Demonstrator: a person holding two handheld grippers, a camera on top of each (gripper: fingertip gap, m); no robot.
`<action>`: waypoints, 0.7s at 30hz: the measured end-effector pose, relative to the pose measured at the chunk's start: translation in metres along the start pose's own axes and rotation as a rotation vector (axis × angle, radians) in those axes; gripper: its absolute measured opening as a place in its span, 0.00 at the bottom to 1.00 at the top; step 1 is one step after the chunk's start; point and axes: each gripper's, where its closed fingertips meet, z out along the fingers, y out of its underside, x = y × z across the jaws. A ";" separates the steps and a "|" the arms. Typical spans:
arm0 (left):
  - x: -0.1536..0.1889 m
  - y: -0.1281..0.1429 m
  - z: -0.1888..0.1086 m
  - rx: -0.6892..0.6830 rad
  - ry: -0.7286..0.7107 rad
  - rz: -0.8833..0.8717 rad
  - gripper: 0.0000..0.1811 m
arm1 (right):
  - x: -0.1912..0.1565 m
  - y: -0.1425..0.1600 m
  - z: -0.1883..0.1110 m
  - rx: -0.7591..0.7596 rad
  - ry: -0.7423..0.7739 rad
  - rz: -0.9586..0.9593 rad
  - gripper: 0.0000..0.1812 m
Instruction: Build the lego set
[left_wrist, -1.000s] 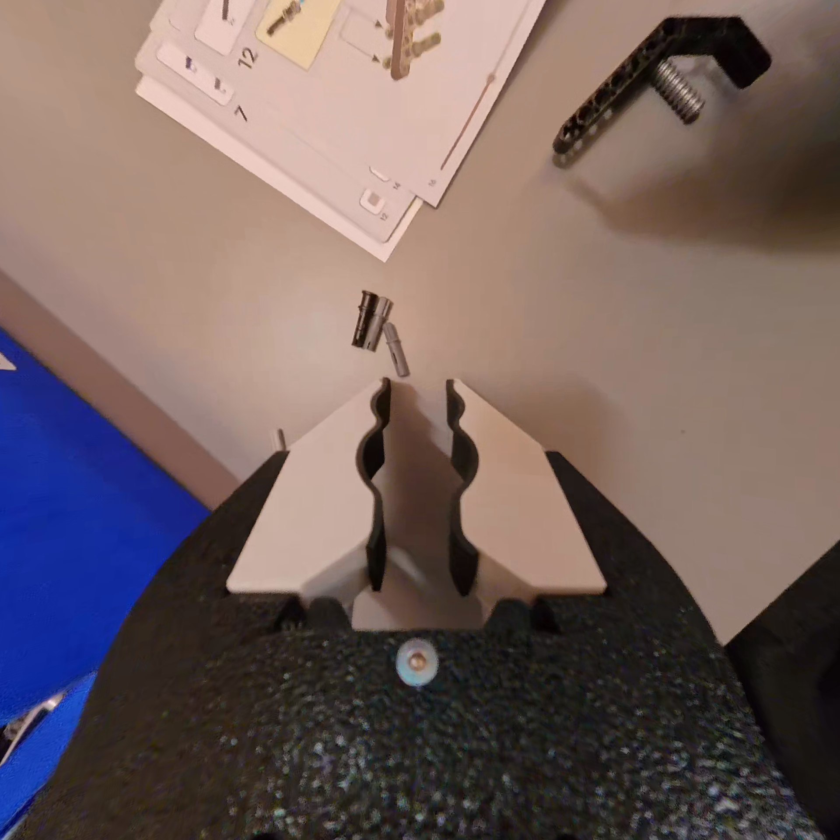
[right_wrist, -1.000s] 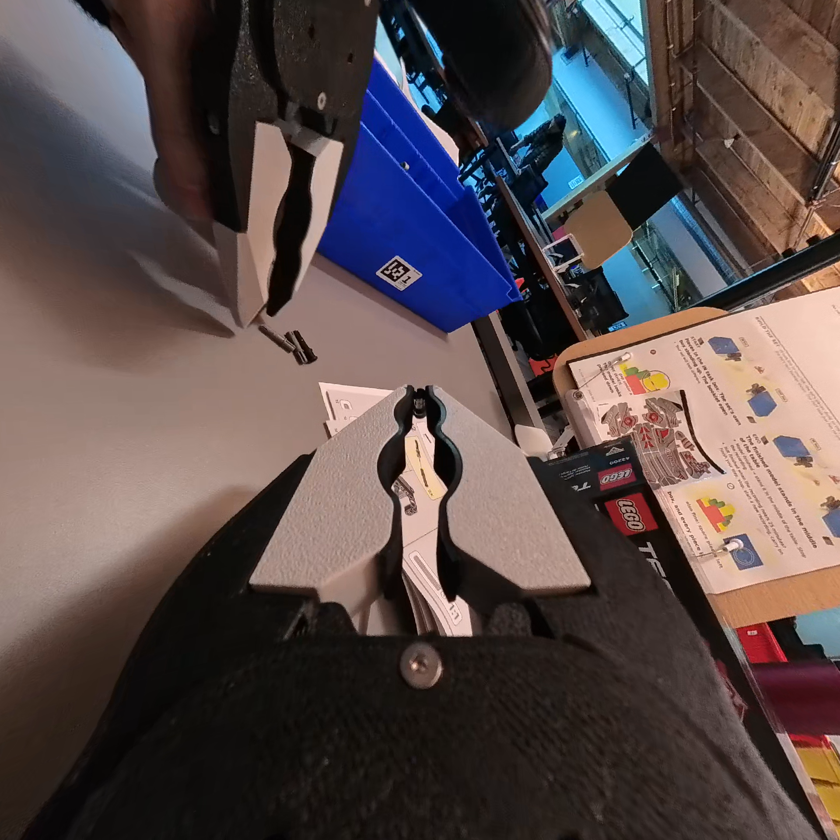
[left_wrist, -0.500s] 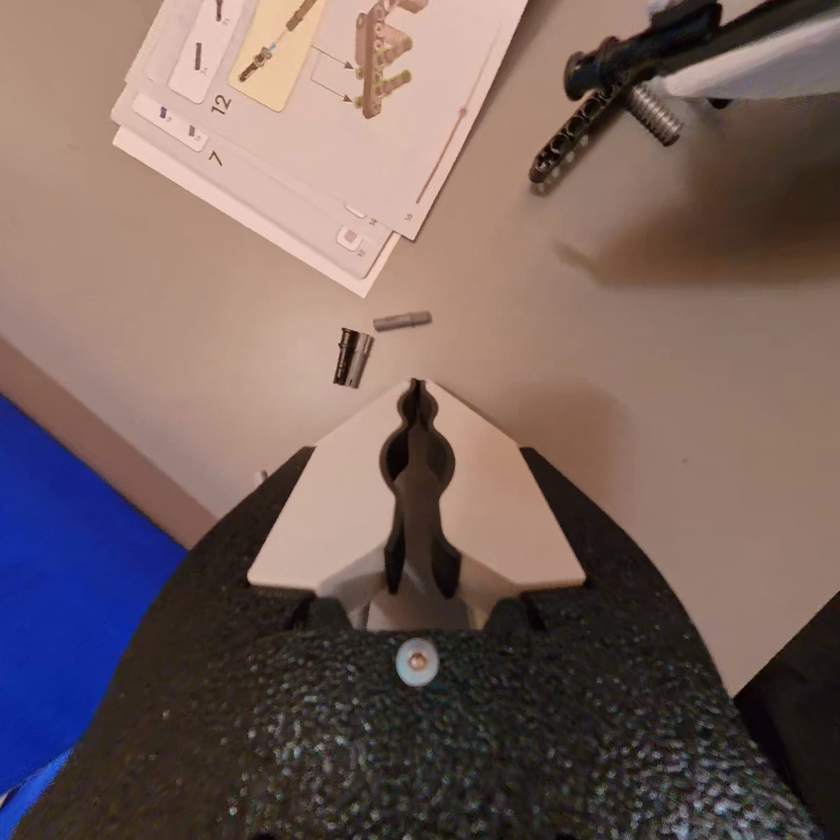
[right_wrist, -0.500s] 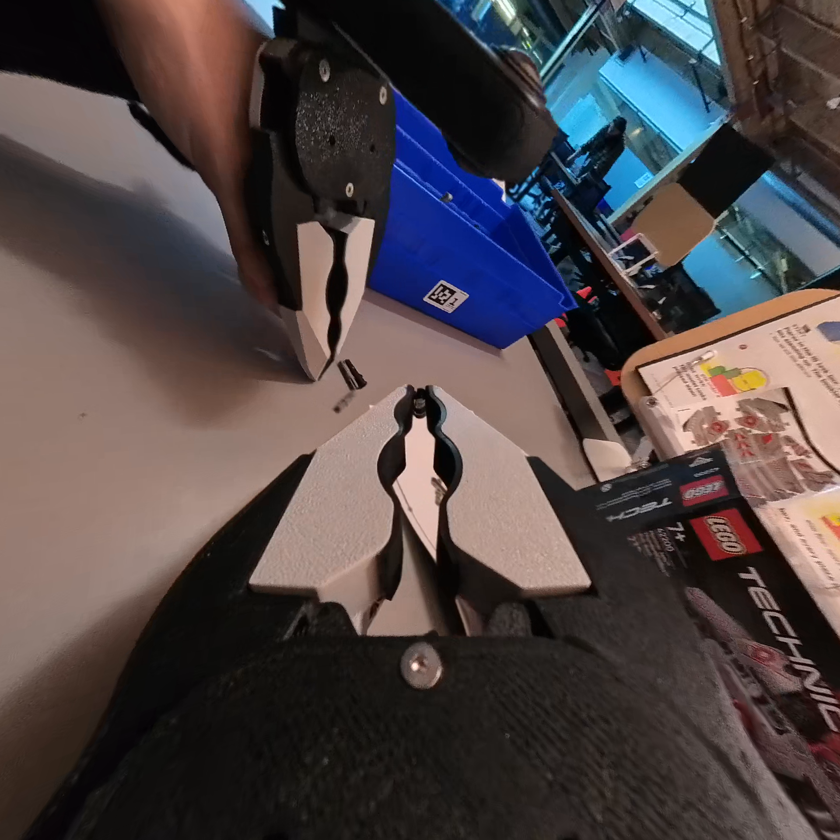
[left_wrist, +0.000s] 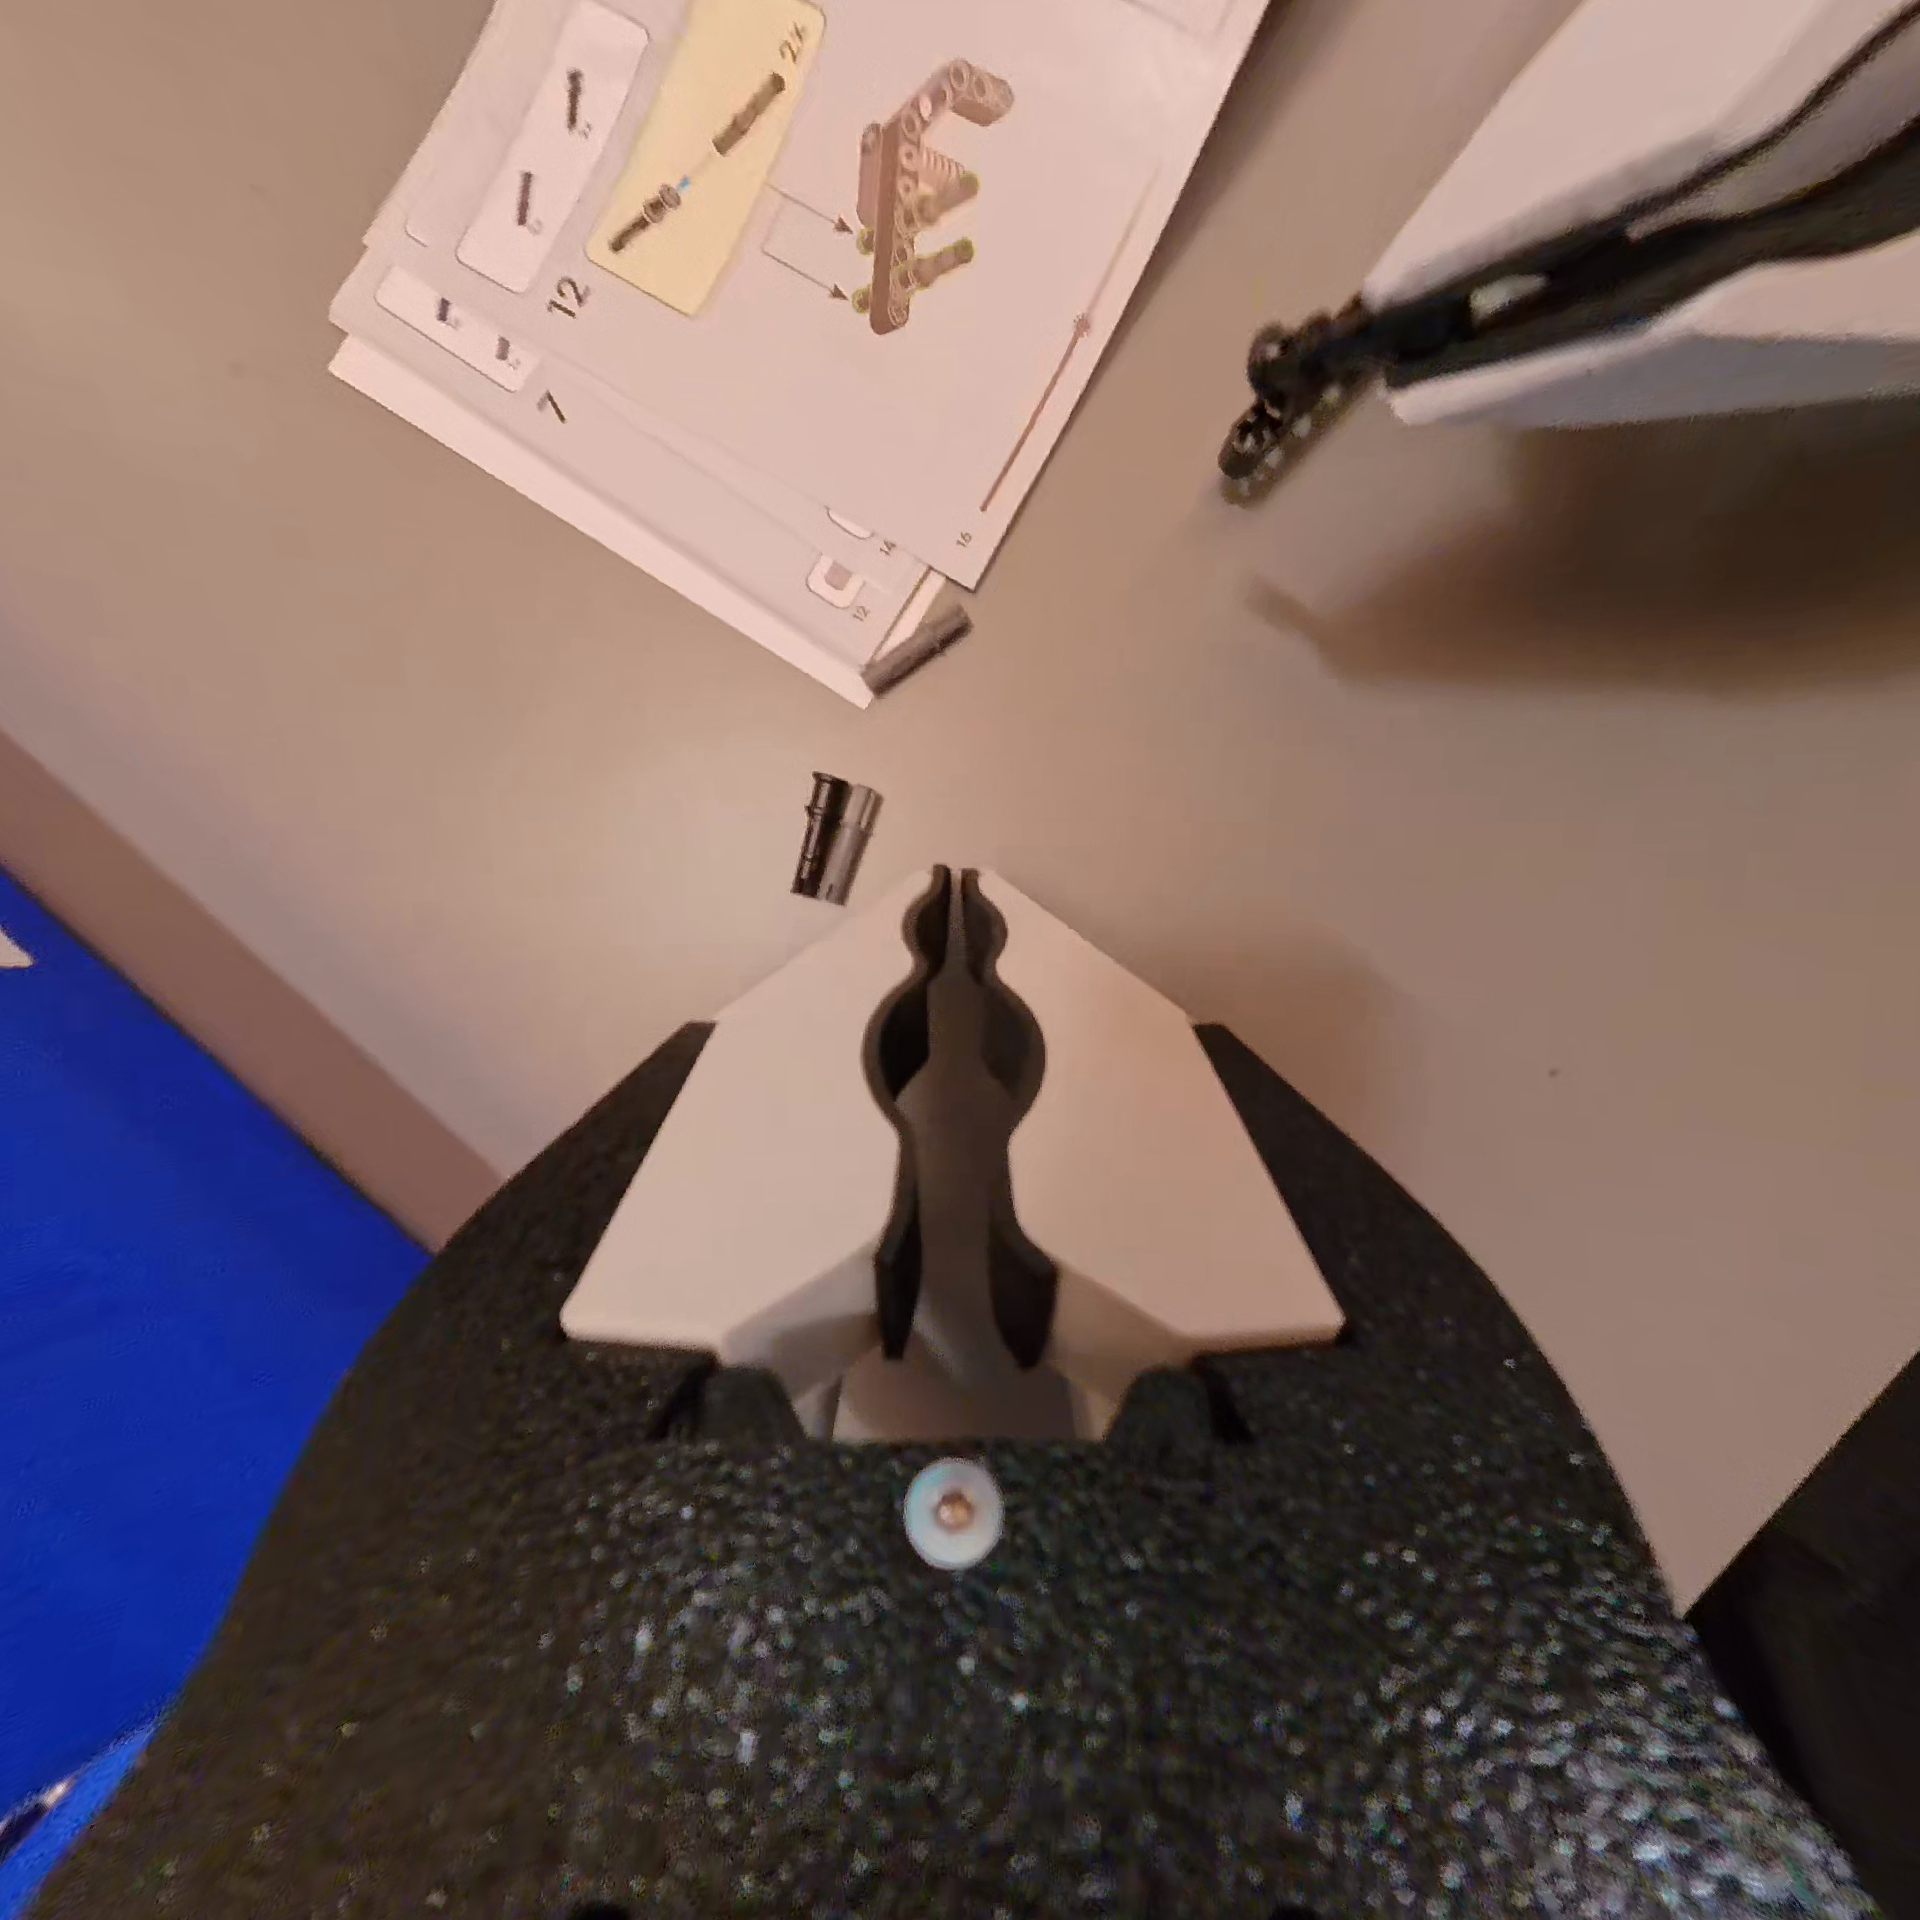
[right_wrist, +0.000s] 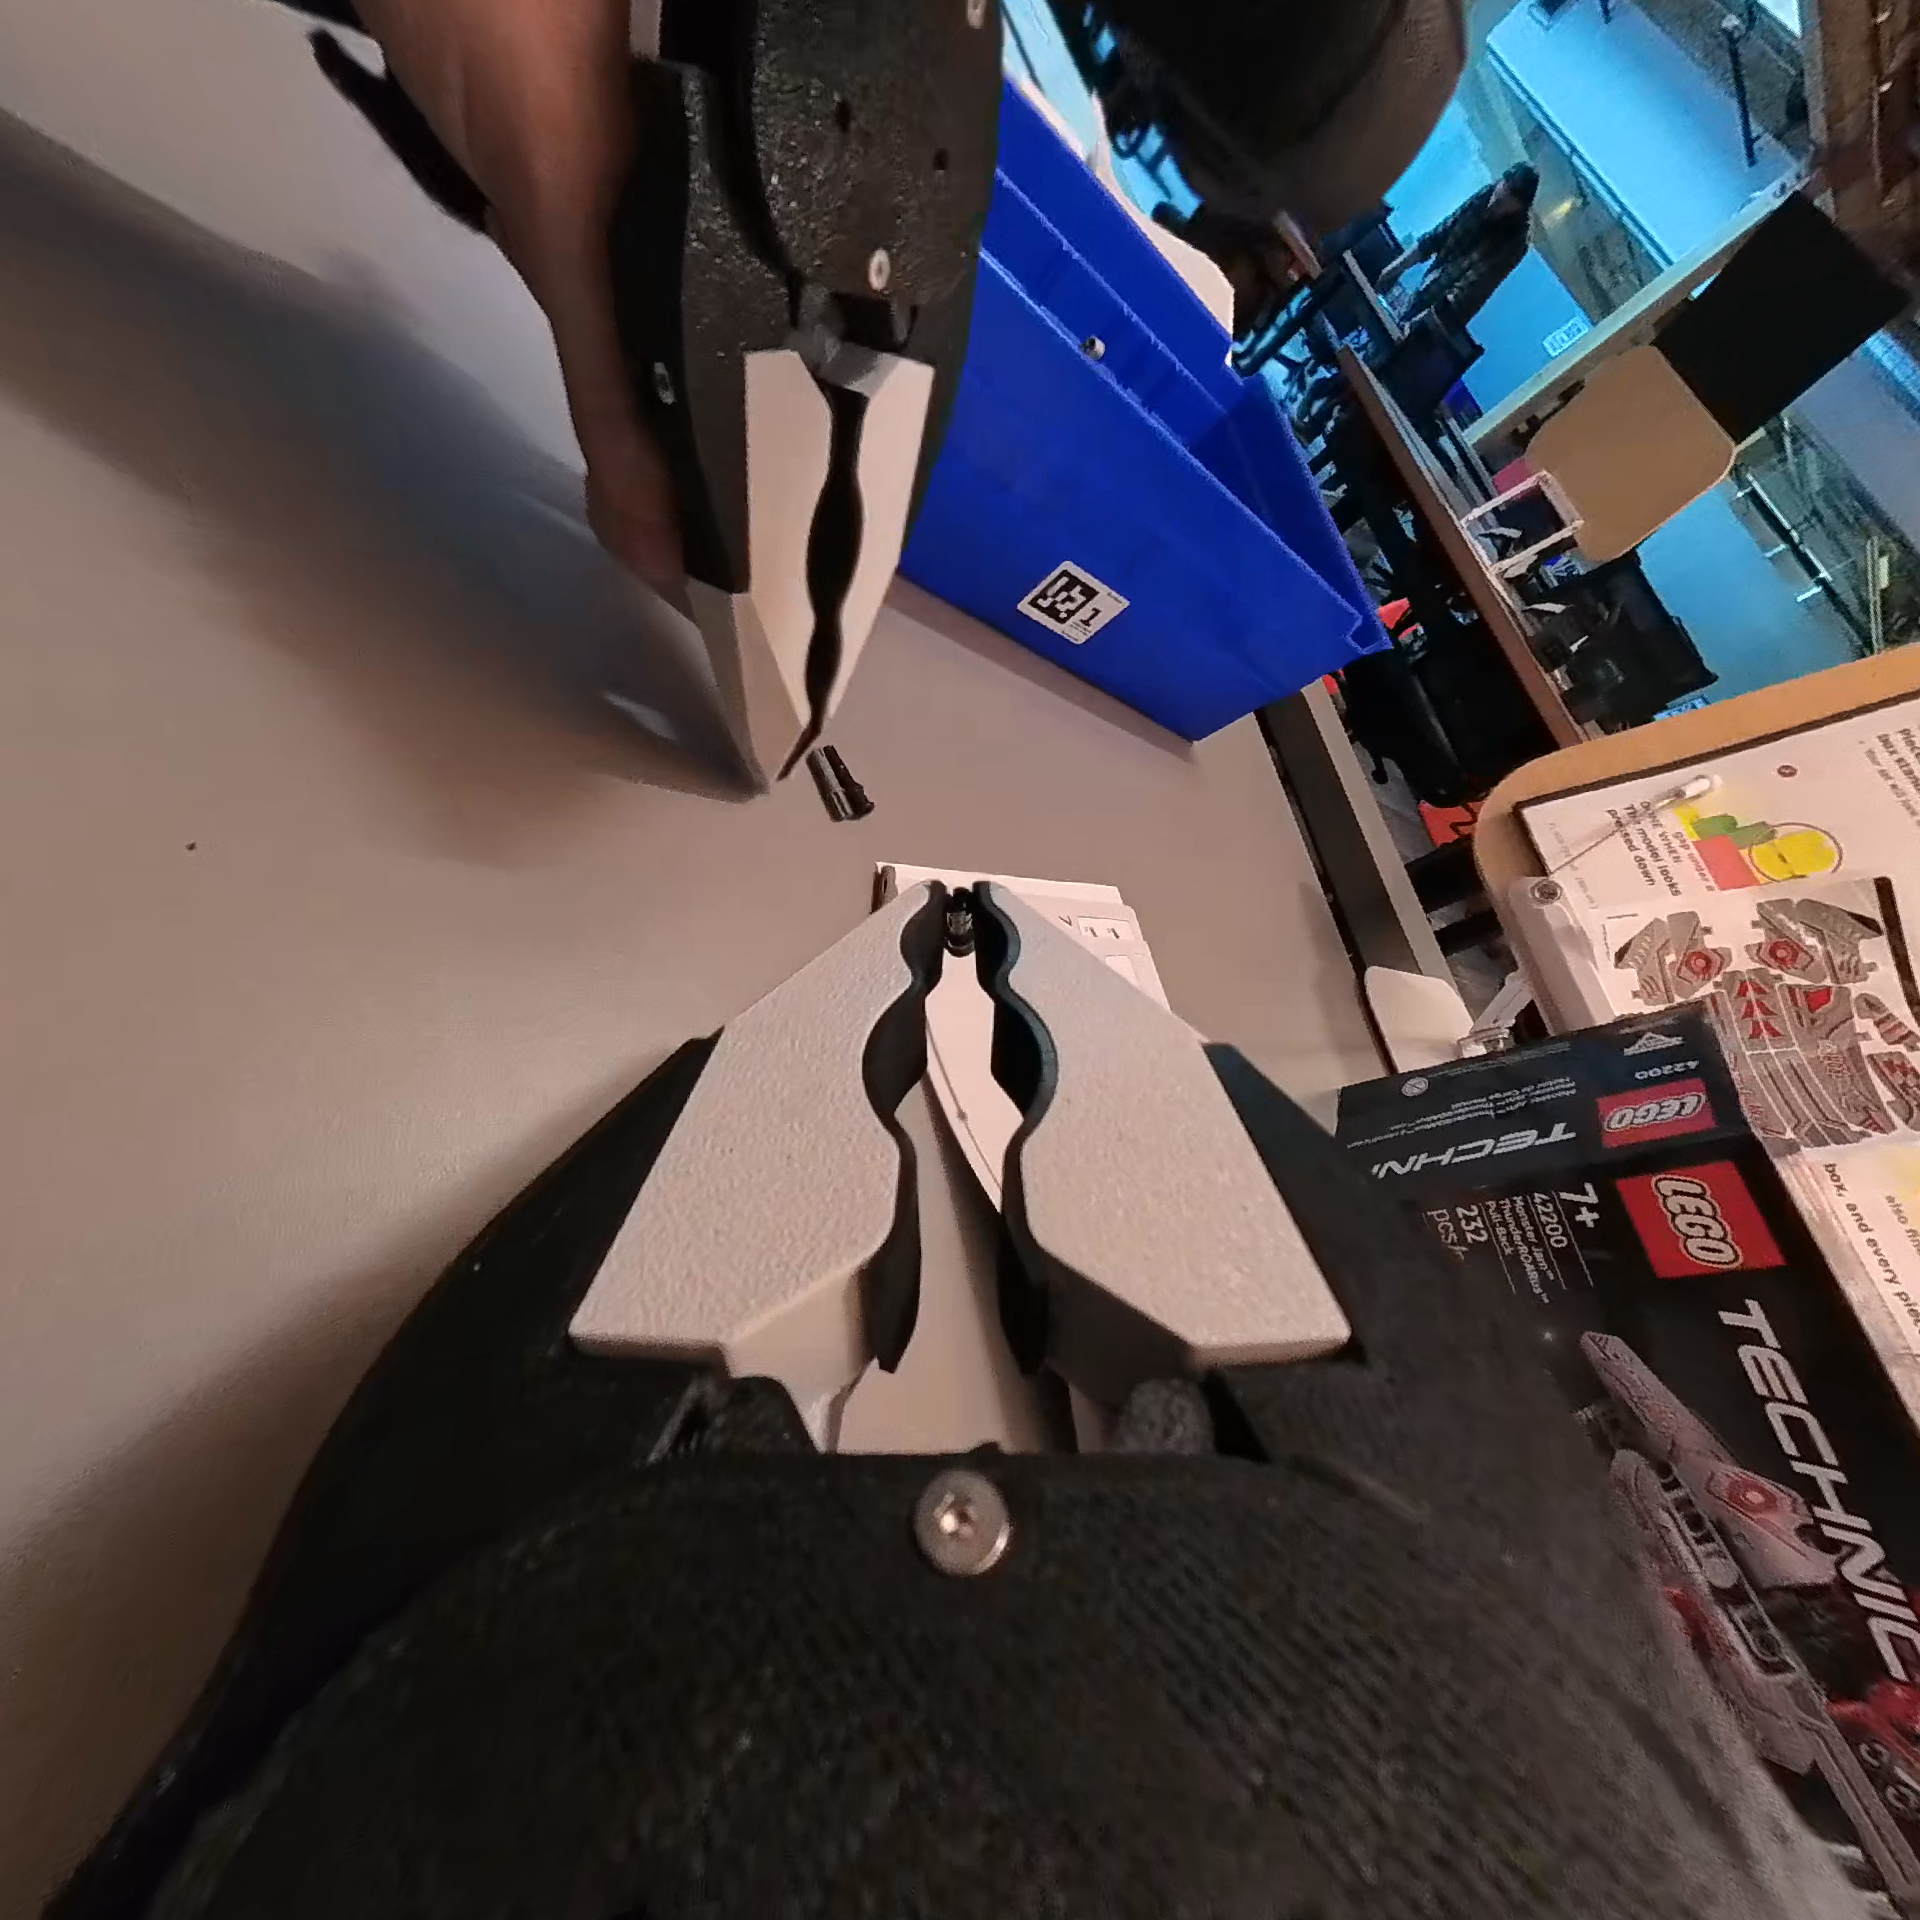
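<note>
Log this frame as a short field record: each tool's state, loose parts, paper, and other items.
left tool: shut, empty, tips just above the table
right tool: shut on black beam, held off the table
black pin: loose, just left of the left tool's tips
grey pin: loose, against the corner of the instruction sheets
blue bin: beyond the left tool, at the table edge
set box: to the right of the right tool
</note>
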 end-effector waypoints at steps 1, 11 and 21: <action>-0.002 -0.003 -0.001 0.019 -0.005 -0.005 0.00 | -0.001 -0.001 0.000 0.001 -0.002 -0.004 0.01; -0.011 -0.040 -0.014 0.320 0.049 -0.028 0.01 | -0.010 -0.005 0.001 0.006 -0.030 -0.040 0.01; -0.033 -0.075 -0.032 0.689 -0.085 -0.038 0.00 | -0.016 0.002 0.003 -0.044 -0.024 -0.144 0.01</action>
